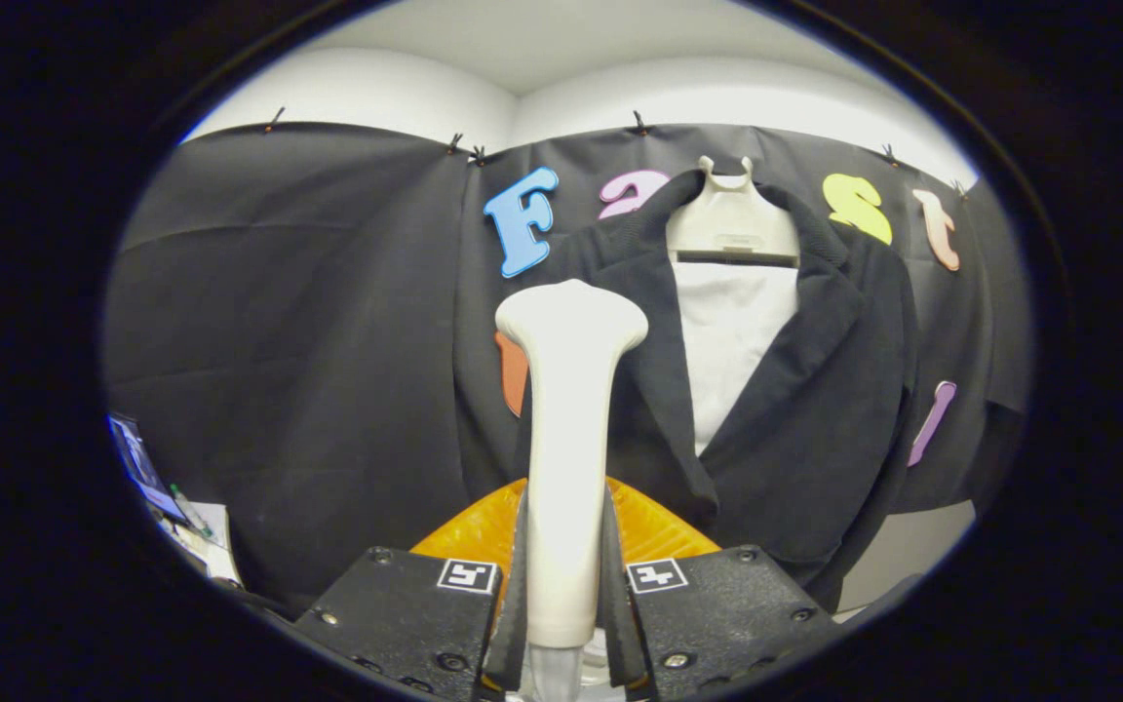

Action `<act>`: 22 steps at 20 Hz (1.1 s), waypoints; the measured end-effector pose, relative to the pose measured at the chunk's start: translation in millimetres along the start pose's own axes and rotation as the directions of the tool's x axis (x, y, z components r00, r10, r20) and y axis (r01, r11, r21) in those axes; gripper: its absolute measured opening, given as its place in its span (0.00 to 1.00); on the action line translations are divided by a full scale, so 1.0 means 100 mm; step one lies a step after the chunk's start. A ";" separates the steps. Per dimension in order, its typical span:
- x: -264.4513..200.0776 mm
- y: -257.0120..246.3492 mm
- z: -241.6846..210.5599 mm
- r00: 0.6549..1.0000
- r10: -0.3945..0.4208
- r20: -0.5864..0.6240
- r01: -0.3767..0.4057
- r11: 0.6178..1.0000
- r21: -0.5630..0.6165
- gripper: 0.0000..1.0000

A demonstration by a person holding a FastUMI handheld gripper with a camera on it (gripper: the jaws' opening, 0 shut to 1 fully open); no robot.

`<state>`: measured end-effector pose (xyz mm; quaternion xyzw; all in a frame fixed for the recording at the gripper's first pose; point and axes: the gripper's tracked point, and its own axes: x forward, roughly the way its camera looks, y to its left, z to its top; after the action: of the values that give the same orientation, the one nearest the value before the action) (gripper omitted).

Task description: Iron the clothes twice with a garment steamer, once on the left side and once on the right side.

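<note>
Both tool (561,585) fingers clamp steamer (566,409); jacket (795,390) beyond

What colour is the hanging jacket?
Black woven jacket, over a white panel; the gripper view shows it best, beyond the tool.

Left half: open room, just the booth wall behind.
Centre: steamer (568,429) rises upright, gripper (563,595) clamped on it.
Right: jacket (795,390) hangs close ahead, blocking passage.

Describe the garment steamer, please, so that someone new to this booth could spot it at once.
Start at the black cloth wall, where a dark jacket hangs on a pale hanger. In front of its lapel stands the garment steamer, gripped between both fingers of the gripper. It is the one slim cream wand with a flared head.
</note>
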<state>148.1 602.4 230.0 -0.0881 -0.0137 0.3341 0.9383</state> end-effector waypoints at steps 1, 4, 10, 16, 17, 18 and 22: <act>0.03 -0.02 0.00 1.000 -0.007 -0.002 0.007 1.000 -0.004 0.35; 0.05 -0.03 -0.11 1.000 -0.017 -0.019 0.017 1.000 -0.011 0.35; 0.19 -0.16 -0.37 0.997 -0.022 -0.070 0.021 1.000 -0.022 0.35; 0.10 -0.19 -0.73 0.992 -0.024 -0.124 0.022 1.000 -0.016 0.35; 0.08 -0.20 -0.77 0.991 -0.024 -0.130 0.022 1.000 -0.013 0.35; 0.08 -0.20 -0.79 0.991 -0.023 -0.135 0.022 1.000 -0.011 0.35; 0.06 -0.21 -0.98 0.985 -0.020 -0.171 0.019 1.000 -0.007 0.35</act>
<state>174.3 575.1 137.4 -0.1187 0.0654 0.3159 0.9390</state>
